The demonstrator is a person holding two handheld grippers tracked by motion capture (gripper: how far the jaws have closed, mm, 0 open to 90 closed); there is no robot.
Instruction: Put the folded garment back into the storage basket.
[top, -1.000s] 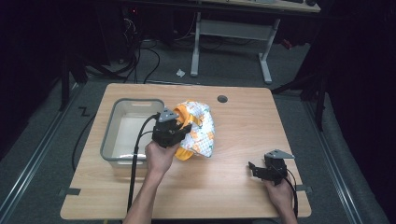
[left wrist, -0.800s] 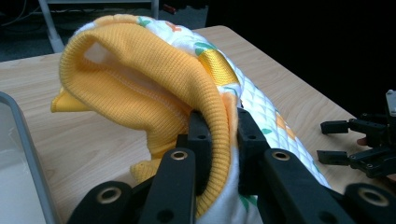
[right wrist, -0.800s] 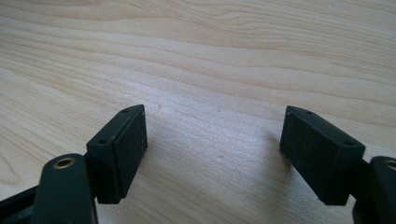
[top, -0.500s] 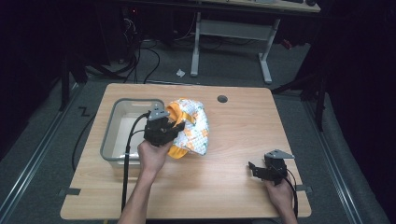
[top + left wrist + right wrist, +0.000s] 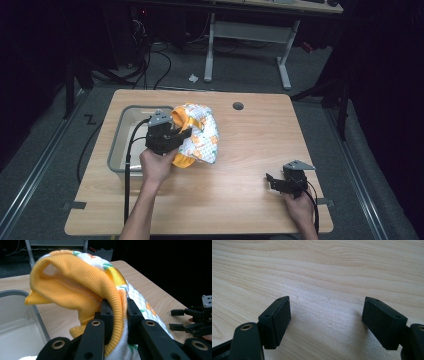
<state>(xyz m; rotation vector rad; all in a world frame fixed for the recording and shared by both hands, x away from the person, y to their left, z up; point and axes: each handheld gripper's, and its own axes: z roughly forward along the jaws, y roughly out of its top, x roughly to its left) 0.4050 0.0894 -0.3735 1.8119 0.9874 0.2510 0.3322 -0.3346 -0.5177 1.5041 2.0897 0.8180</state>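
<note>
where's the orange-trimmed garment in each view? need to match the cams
High view: garment left of centre on the table, beside the clear bin, left tool on it.
Left gripper view: garment centre, orange ribbed edge pinched between the jaws.
Right gripper view: bare wood between the open jaws of the right tool; no cloth there.
Shared landmark: wooden tabletop.

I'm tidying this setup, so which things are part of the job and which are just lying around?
In use:
- orange-and-white patterned knit garment
- clear plastic bin
- left gripper, clamped on the garment's orange ribbing

Lying about:
- right gripper, open over bare wooden table
- grey table hole plug
</note>
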